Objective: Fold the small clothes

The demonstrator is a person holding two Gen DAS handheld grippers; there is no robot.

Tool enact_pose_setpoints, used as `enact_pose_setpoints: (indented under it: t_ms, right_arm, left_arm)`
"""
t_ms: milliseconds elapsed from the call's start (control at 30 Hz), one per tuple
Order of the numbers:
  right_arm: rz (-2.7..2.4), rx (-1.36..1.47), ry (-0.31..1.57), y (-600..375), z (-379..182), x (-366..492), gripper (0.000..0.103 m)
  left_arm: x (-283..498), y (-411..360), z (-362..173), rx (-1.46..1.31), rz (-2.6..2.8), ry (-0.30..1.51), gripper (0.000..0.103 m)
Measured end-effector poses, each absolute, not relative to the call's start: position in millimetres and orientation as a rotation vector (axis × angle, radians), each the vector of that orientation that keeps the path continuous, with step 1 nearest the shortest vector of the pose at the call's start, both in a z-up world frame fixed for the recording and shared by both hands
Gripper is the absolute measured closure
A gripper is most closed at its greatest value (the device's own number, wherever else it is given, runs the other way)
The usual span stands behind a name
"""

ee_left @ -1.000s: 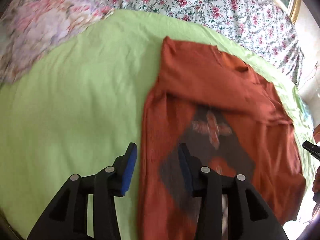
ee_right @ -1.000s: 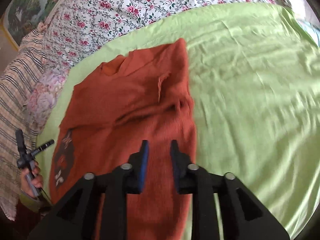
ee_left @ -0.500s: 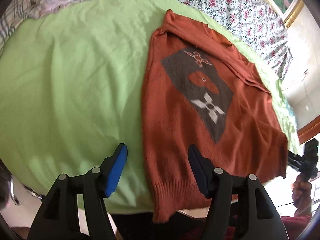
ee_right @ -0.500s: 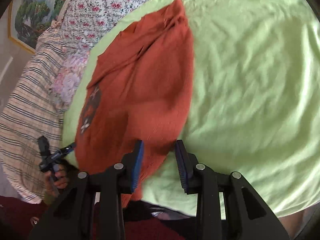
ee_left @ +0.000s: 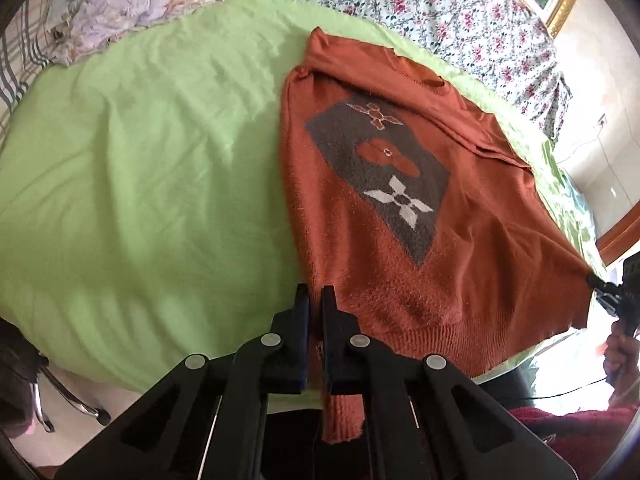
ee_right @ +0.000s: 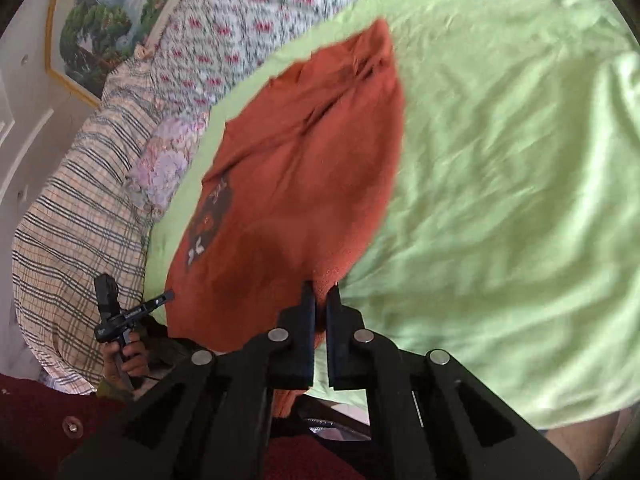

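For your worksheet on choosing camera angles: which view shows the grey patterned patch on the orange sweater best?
The left wrist view: the grey patch on the orange sweater faces the camera, sharp, its flower motifs clear. In the right wrist view the grey patch is small, blurred and foreshortened at the sweater's left edge.

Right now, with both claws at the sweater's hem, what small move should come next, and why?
Probably lift both hem corners slightly together and carry them toward the collar. The left claw and right claw are each shut on a bottom corner of the orange sweater, which lies flat, pattern up, on the green sheet, its hem overhanging the near edge.
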State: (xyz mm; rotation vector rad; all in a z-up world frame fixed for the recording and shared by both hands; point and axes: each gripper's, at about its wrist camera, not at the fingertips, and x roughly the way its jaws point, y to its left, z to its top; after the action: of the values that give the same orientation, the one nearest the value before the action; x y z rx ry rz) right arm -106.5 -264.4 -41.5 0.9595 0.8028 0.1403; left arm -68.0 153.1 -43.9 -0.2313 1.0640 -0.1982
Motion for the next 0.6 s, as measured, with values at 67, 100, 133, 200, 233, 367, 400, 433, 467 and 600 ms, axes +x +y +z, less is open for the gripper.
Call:
enact_pose_setpoints:
  t_ms: [67, 100, 133, 200, 233, 367, 400, 433, 467, 600]
  right_arm:
    - [0.137, 0.96, 0.79, -272.0, -40.0, -114.0, 0.098]
    - [0.137, 0.955, 0.797, -273.3, -42.2, -113.4, 0.098]
    - [0.151, 0.959, 0.816, -271.2, -47.3, -111.0, 0.098]
    - [0.154, 0.949, 0.852, -267.9, -53.2, -106.5, 0.094]
    - [0.138, 0.937, 0.868, -267.1, -55.3, -105.5, 0.093]
    - [0.165, 0.97, 0.866, -268.2, -62.6, -115.3, 0.064]
    - [0.178, 0.98, 0.854, -268.9, -63.6, -118.8, 0.063]
    - [0.193, 0.988, 0.849, -268.0, -65.0, -119.6, 0.063]
    - [0.213, 0.998, 0.85, -265.4, -67.7, -118.5, 0.063]
    - [0.286, 1.009, 0.841, -246.5, -73.9, -105.7, 0.065]
  left_arm:
    - [-67.1, 159.1, -52.7, -0.251, -0.193, 1.099, 0.098]
    - [-66.0, 160.5, -57.2, -0.26, -0.192, 1.117, 0.097]
    - [-66.4, 163.7, -62.3, -0.286, -0.204, 1.135, 0.095]
    - [-67.8, 166.9, -65.1, -0.329, -0.23, 1.138, 0.085]
    - [-68.6, 167.7, -65.6, -0.347, -0.253, 1.145, 0.076]
    - [-69.7, 158.7, -67.3, -0.343, -0.328, 1.16, 0.052]
    - [-69.0, 151.9, -67.0, -0.313, -0.336, 1.159, 0.051]
    - [-67.8, 146.6, -66.7, -0.284, -0.34, 1.156, 0.051]
    - [-67.4, 142.4, -66.4, -0.262, -0.341, 1.153, 0.052]
    - [-66.5, 130.5, -64.2, -0.212, -0.374, 1.138, 0.094]
